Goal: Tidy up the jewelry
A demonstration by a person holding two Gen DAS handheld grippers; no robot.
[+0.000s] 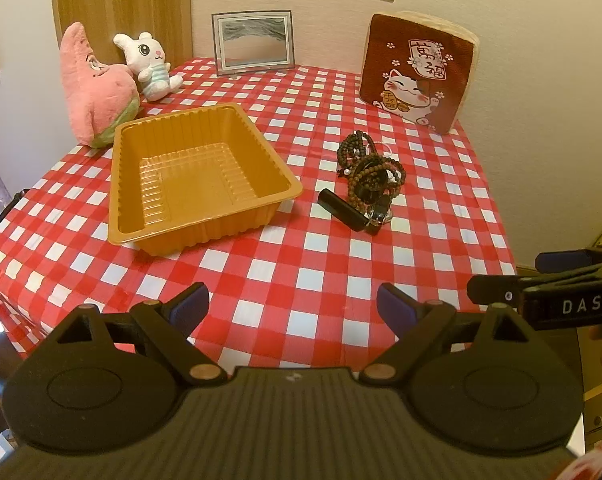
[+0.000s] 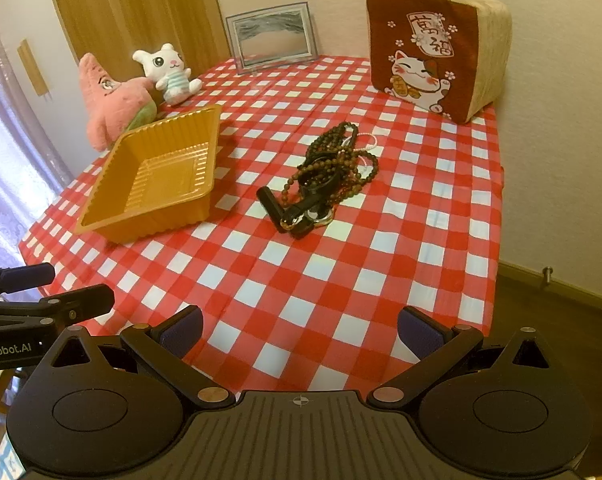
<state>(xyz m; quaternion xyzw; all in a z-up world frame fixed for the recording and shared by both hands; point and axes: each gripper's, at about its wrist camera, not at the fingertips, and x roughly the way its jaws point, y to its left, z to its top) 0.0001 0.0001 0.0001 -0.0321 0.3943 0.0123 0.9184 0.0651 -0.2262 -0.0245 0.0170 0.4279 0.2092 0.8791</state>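
The left gripper (image 1: 293, 304) and right gripper (image 2: 299, 328) hang over the near edge of the checked table (image 1: 301, 280), jaws spread wide, nothing between them. The jewelry (image 1: 371, 172) lies heaped just right of the empty tray (image 1: 205, 216).

— What colours cover the table?
— A red and white checked tablecloth (image 1: 301, 272), with an orange ribbed tray (image 1: 197, 176) at centre left.
— And the jewelry?
— Brown and black bead strings (image 2: 333, 164), a few pale ones.
— Upper left of the frame?
— A pink plush star (image 1: 91, 84), a white rabbit (image 1: 149, 64) in pale stripes.
— Upper right?
— A dark red cushion (image 1: 417, 68) with a white cat.
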